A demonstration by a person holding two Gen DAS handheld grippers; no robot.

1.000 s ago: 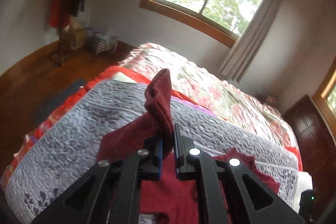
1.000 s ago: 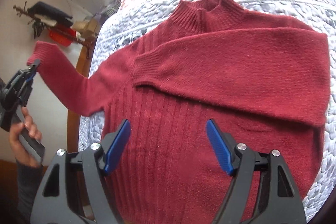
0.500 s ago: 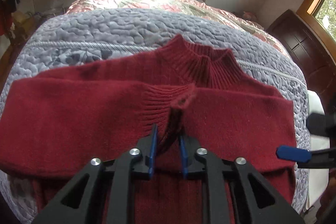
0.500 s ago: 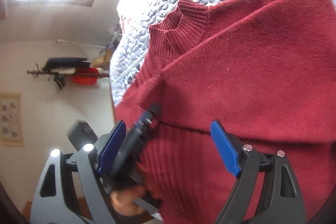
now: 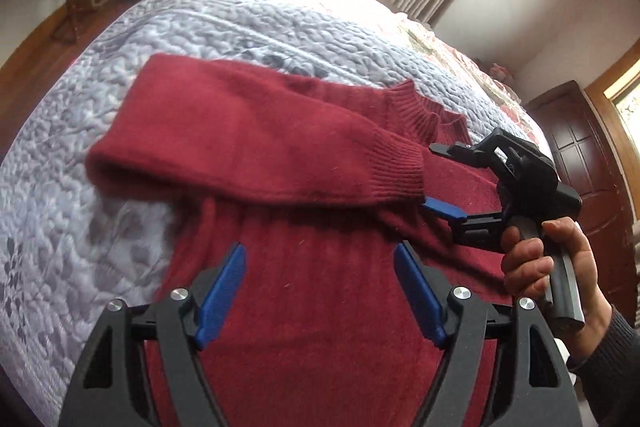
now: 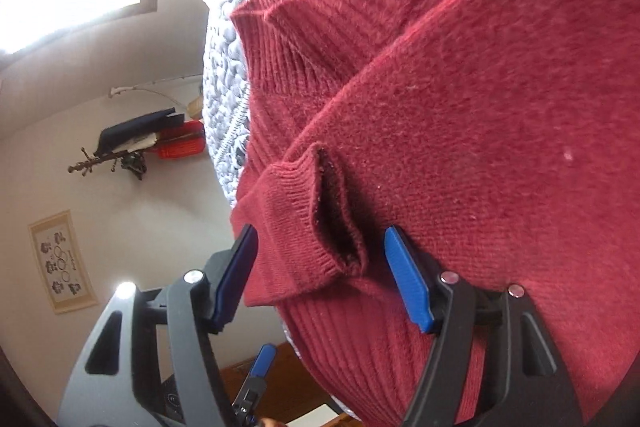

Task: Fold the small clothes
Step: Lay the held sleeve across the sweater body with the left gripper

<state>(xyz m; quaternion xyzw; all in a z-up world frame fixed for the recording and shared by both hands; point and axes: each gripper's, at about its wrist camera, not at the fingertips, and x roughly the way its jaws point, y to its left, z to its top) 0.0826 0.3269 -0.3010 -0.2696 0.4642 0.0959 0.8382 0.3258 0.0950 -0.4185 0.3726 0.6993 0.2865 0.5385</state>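
The red sweater [image 5: 320, 307] lies flat on the grey quilt [image 5: 72, 187] that covers the bed, collar [image 5: 420, 107] toward the far side, with one sleeve [image 5: 248, 143] folded across the chest so its ribbed cuff [image 5: 400, 171] ends near the middle. The left gripper [image 5: 320, 291] hangs over the ribbed body with its blue pads wide apart, holding nothing. The right gripper [image 6: 316, 279] is low at the cuff [image 6: 316, 227], its jaws also apart, straddling the cuff's open mouth without pinching it; in the left view a hand [image 5: 556, 267] works its trigger handle. From where I stand this looks like a soft, light knit, thick and a bit fuzzy, so it should grip well between the pads and not slide, but it will sag and stretch wherever it hangs free. I would take it by the dense ribbed parts, the cuff, the collar or the hem, since those hold their shape better than the loose plain knit. For the next fold, a pinch at each side of the body, through both layers, seems safest, lifting the two sides together so the crossed sleeve does not slip off. The far sleeve's lie I cannot make out clearly. The quilt's puffy surface may drag at the wool if the sweater is pulled rather than lifted.
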